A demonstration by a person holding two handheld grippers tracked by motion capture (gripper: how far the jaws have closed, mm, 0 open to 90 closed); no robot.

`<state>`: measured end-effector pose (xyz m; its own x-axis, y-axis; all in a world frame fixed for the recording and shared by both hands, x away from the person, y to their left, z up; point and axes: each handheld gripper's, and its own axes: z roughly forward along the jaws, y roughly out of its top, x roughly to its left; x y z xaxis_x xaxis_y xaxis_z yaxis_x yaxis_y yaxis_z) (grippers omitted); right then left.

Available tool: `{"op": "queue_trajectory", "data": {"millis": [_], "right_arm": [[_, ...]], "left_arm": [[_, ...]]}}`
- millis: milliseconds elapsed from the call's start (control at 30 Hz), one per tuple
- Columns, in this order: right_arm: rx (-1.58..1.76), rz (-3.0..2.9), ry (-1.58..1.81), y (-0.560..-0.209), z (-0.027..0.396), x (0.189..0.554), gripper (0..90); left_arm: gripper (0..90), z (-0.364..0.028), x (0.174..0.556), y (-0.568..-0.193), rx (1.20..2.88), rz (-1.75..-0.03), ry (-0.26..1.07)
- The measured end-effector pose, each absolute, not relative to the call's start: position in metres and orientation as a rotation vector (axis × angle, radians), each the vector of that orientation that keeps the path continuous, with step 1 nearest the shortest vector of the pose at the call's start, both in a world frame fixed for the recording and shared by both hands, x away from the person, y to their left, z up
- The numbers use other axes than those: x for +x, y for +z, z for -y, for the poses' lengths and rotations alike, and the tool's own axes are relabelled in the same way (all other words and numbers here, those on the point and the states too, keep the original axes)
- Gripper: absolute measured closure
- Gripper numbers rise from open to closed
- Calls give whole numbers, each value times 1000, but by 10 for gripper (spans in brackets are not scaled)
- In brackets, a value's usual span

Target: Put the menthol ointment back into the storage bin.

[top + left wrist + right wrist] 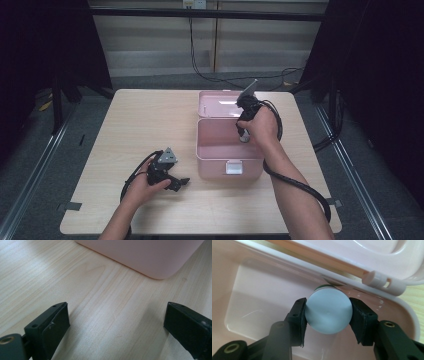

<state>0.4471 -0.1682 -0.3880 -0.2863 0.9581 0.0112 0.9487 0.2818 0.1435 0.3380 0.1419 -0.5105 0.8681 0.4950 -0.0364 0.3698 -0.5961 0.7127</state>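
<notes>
While the person's right hand [262,127] reached over the pink storage box [220,167] near the middle of the light wooden desk [135,125], the right tool [243,136] pointed down into the box's open body. In the right gripper view, that tool [328,315] was clenched on a small round container with a pale blue-grey lid [328,312]: one black pad pressed on each side of the lid, and a thin dark green edge showed just behind it. The container was inside the box, near its far wall and close to the hinge [378,280]; whether it touched the box's floor could not be told. The lid of the box [220,103] lay folded back flat on the desk behind the body, its inner side facing up. A pale latch [233,167] sat on the front wall of the box, on the side facing the person.

The left hand [145,185] rested on the desk to the left of the box, near the front edge, and held the left tool [181,184], which pointed towards the box's near left corner. In the left gripper view, the left tool [116,322] was released, its two black jaws standing wide apart over bare wood with nothing between them, and the rounded pink corner of the box [150,260] lay a little ahead of them, not touching. A grey three-cornered plate [168,156] stood on top of the left tool, and a black cable [300,187] trailed from the right tool along the forearm.
</notes>
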Motion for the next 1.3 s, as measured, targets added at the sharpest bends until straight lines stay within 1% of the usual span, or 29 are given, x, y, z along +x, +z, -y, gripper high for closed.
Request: {"op": "queue_trajectory", "data": {"millis": [533, 1300], "right_arm": [[1827, -2458, 191, -403, 167, 447, 506], [1822, -2439, 246, -410, 169, 443, 506]], "left_arm": [[56, -142, 338, -510, 2274, -623, 214], [56, -142, 338, -510, 2274, -624, 217]]}}
